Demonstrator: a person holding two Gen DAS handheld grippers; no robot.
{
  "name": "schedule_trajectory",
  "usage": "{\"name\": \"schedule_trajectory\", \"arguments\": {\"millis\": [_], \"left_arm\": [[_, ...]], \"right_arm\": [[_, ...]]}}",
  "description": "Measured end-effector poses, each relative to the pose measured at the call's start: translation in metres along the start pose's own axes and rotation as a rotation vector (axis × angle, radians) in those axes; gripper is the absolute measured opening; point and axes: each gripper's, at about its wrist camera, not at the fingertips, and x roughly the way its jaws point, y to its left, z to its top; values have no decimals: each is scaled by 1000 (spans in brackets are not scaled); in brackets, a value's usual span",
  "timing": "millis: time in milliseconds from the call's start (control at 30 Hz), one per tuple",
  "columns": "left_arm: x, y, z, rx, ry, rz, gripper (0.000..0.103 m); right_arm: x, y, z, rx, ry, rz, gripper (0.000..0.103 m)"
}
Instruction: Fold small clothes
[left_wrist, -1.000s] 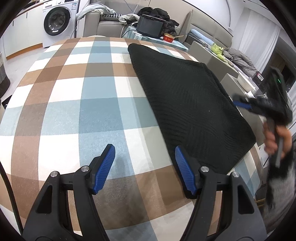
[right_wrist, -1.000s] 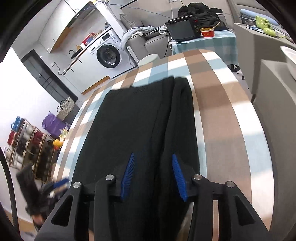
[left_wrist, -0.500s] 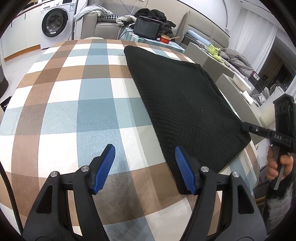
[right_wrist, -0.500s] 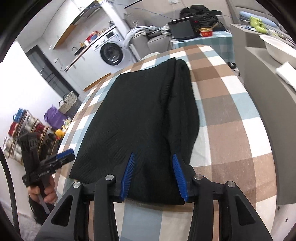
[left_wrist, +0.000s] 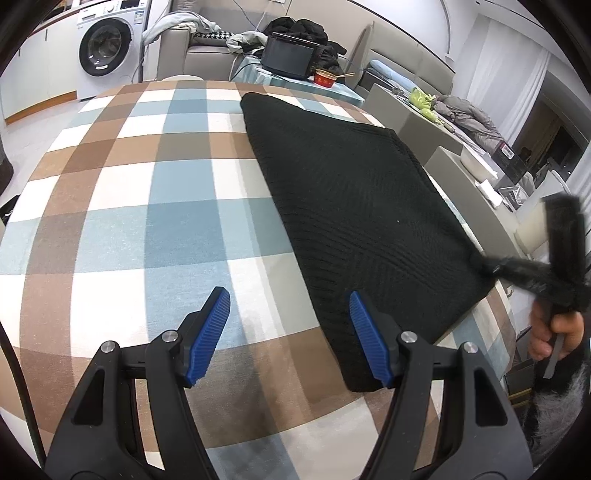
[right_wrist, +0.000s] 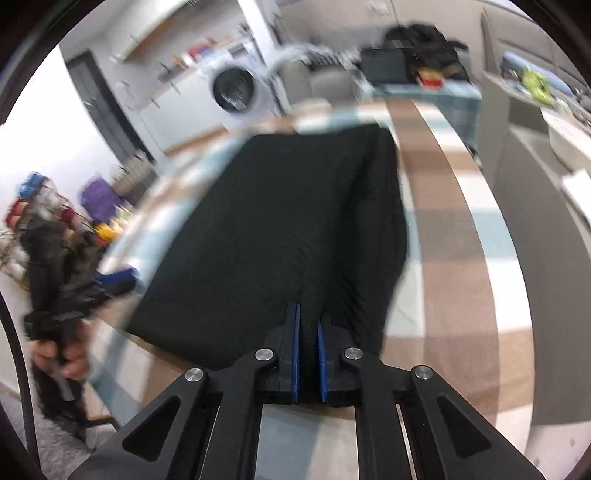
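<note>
A black knit garment (left_wrist: 351, 206) (right_wrist: 280, 229) lies folded flat on the plaid-covered table (left_wrist: 147, 221). My left gripper (left_wrist: 288, 295) hovers open over the tablecloth; its right finger (left_wrist: 369, 343) is over the garment's near left corner and nothing is between the pads. My right gripper (right_wrist: 308, 314) is at the garment's near right corner, its jaws closing tight with the cloth's edge pinched between the blue pads. The left wrist view shows that gripper (left_wrist: 491, 267), blurred, at the same corner, held by a hand (left_wrist: 554, 332). The right wrist view shows the left gripper (right_wrist: 114, 280) off to the left.
The table edge runs close below both grippers. A washing machine (left_wrist: 105, 48) and a sofa (left_wrist: 207, 55) stand at the back. A side table carries a black appliance (left_wrist: 290, 55) and a red bowl (left_wrist: 327, 77). Grey cabinets (left_wrist: 417, 122) stand to the right.
The right gripper's jaws went from open around the garment's near edge to shut on it, and that view is now blurred. The left gripper has stayed put and open.
</note>
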Motion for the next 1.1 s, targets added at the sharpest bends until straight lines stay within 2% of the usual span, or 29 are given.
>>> {"name": "schedule_trajectory", "arguments": {"millis": [67, 133, 200, 233, 400, 467, 500, 533, 600, 633, 667, 733, 833, 1100], "left_arm": [[2, -5, 0, 11, 4, -9, 65], [4, -10, 1, 22, 9, -21, 65], [8, -14, 1, 28, 20, -52, 65], [12, -15, 2, 29, 27, -64, 65], [41, -22, 6, -6, 87, -143, 65], [47, -24, 9, -23, 73, -168, 64], [50, -25, 10, -25, 70, -172, 58], [53, -25, 12, -33, 67, -179, 44], [56, -22, 14, -53, 59, -174, 25], [56, -19, 15, -62, 56, -176, 18], [55, -17, 16, -69, 51, -174, 16], [54, -15, 16, -74, 47, -172, 13], [50, -10, 15, -70, 34, -141, 13], [30, 16, 14, -74, -14, 0, 13]], "right_arm": [[-2, -1, -1, 6, -17, 19, 13], [-12, -4, 1, 22, -52, 42, 31], [-18, -13, 3, 50, -88, 35, 45], [-18, -19, 4, 74, -91, 20, 46], [-6, -36, 2, 148, -74, 38, 47], [0, -37, 4, 154, -76, 60, 47], [2, -37, 5, 159, -79, 71, 47], [4, -38, 6, 159, -84, 82, 47], [7, -37, 8, 168, -88, 88, 46], [10, -36, 9, 169, -88, 98, 38], [12, -34, 10, 166, -90, 105, 34], [15, -27, 13, 139, -92, 94, 28], [21, -14, 17, 108, -83, 98, 28], [47, 23, 38, 46, -54, 141, 28]]}}
